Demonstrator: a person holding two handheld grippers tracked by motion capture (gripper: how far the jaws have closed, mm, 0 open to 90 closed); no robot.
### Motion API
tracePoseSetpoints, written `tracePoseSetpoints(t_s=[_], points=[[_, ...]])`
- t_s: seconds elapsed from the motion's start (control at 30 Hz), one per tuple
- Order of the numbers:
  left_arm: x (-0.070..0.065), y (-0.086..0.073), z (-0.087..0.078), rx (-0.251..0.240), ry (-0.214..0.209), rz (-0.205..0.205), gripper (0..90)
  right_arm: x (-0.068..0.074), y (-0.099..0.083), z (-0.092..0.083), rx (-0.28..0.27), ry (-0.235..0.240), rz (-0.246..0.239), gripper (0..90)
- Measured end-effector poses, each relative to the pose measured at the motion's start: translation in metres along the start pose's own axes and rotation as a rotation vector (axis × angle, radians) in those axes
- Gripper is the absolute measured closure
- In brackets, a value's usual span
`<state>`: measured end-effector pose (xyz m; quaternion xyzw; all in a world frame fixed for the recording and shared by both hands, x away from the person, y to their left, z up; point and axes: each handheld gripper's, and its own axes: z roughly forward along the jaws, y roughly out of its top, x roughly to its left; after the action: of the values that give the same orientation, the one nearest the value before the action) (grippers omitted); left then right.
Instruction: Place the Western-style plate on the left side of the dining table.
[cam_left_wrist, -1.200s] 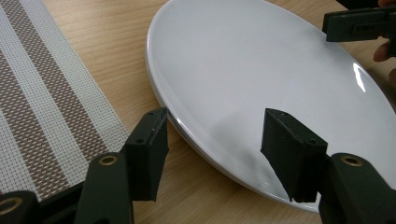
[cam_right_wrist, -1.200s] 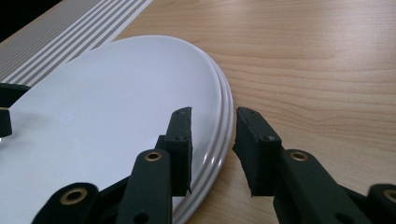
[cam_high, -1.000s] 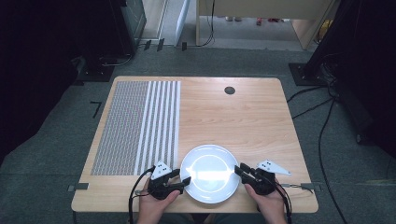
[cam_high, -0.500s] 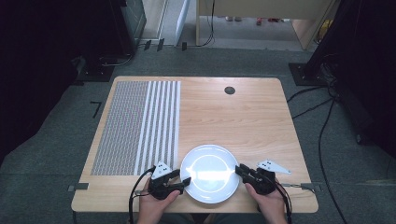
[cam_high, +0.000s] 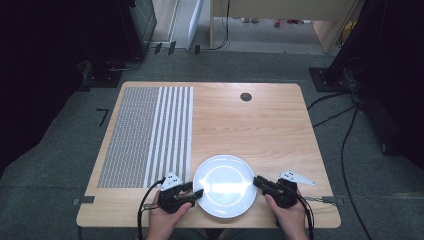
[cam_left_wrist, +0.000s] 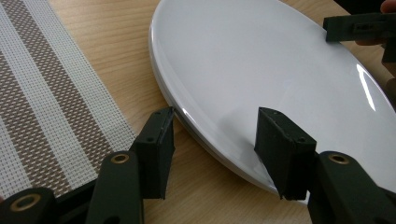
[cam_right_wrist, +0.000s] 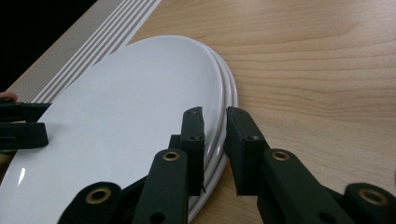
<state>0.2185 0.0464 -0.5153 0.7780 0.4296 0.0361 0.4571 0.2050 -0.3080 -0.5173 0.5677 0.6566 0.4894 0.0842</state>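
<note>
The right gripper (cam_high: 260, 182) sits at the plate's three o'clock edge, its two black jaws straddling the rim with one above and one outside it. They have just been closing, and in the right gripper view (cam_right_wrist: 215, 116) they look pinched on the rim of what seems a stack of white plates (cam_right_wrist: 140, 116), since three thin edges show one over another there. I'd judge the grip is taken at the rim because nowhere else on so flat a thing offers a hold.

The left gripper (cam_high: 196, 194) mirrors it at about eight o'clock. Its jaws have also just been closing, yet in the left gripper view (cam_left_wrist: 215, 135) they stand wide, one off the rim over the wood and one above the glossy face, with the rim between them and no pad pressing. So this side is released for now.

The plates (cam_high: 225, 186) lie flat at the table's (cam_high: 260, 125) six o'clock edge, directly before the person's hands. Taking opposite sides would keep the stack level in a lift, I'd guess.

A woven striped placemat (cam_high: 150, 135) lies at ten o'clock from the plates, apart from them, perhaps the destination.
</note>
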Motion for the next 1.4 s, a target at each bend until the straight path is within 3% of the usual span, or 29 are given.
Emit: tracePoseSetpoints(t_s=[0.4,0.43,0.93,1.13,1.4], points=[[0.001,0.000,0.001,0.003,-0.012,-0.014,47.1,-0.003,0.001,-0.003,-0.004,0.022,0.042,82.4],[0.001,0.000,0.001,0.003,-0.012,-0.014,47.3,-0.003,0.002,-0.003,-0.002,0.045,0.060,83.5],[0.002,-0.001,0.001,0.004,-0.028,-0.022,46.6,-0.005,0.001,-0.001,-0.009,0.074,0.071,82.0],[0.005,0.000,-0.004,-0.018,-0.025,-0.030,47.7,0.000,-0.001,0.003,0.007,0.105,0.061,80.5],[0.015,0.003,-0.018,-0.070,-0.010,-0.085,49.5,0.006,-0.004,0.009,0.021,0.115,0.047,79.6]])
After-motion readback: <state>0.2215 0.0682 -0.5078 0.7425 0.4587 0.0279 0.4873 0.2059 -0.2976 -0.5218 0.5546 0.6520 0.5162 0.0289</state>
